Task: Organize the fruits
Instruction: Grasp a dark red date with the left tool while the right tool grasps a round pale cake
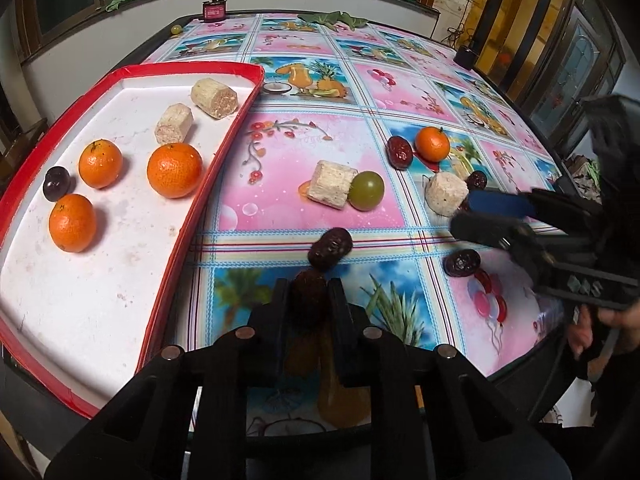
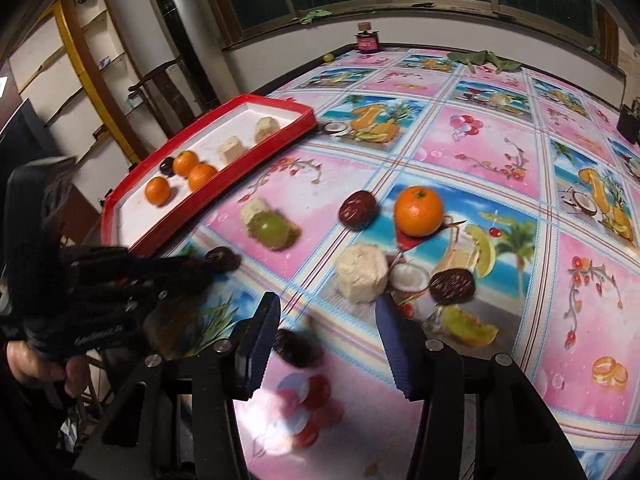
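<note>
My left gripper (image 1: 308, 286) is shut on a dark red date (image 1: 308, 292), held just above the table near its front edge. Another date (image 1: 330, 248) lies just ahead of it. The red-rimmed white tray (image 1: 224, 148) to the left holds three oranges (image 1: 174, 170), two cane pieces (image 1: 174, 123) and a date (image 1: 56, 184). My right gripper (image 2: 326, 312) is open above a blurred date (image 2: 298, 347). Ahead of it lie a cane piece (image 2: 362, 274), a date (image 2: 452, 286), an orange (image 2: 418, 211), another date (image 2: 357, 210) and a green grape (image 2: 272, 232).
The table has a pink and blue fruit-print cloth (image 1: 360, 80). A small pink device (image 1: 214, 8) and a green leaf (image 1: 340, 19) sit at the far edge, a dark cup (image 1: 466, 56) at the right edge. A cane piece (image 1: 332, 184) lies by the grape.
</note>
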Demonstrator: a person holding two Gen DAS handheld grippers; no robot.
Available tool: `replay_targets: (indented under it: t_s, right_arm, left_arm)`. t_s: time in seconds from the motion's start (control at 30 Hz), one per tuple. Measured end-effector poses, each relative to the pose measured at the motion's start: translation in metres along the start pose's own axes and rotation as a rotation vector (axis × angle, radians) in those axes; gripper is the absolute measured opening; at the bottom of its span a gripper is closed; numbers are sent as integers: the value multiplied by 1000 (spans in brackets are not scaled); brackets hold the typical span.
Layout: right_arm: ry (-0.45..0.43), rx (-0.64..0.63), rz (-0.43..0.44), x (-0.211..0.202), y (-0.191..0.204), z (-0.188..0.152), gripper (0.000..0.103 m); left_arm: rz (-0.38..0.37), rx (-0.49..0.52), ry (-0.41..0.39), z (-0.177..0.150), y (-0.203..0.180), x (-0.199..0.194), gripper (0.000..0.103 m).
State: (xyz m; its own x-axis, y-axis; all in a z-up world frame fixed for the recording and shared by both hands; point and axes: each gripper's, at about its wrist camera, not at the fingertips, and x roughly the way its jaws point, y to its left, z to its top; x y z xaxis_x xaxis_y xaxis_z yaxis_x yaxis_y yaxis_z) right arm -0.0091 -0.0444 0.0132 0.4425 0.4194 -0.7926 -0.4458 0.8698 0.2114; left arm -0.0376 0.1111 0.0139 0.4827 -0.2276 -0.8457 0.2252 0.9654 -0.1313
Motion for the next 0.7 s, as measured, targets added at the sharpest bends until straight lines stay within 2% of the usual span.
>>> replay_targets:
  t_s: [0.2,0.4,0.53,0.7]
  right_arm:
    - [4,1,-35,16,-1,14,49]
    - [17,-22,-92,27,3,18,32]
    - [17,-32,-105,26,5,18,32]
    - [-2,-23,-76,17,8,20,32]
  left_arm:
    - [-3,0,3,-1,-1,0,16]
    - [1,9,-3,-2,-1,0,16]
    - [-2,4,-10,-2,-2,-1,16]
    - [-14,-7,-22,1,0,-7,16]
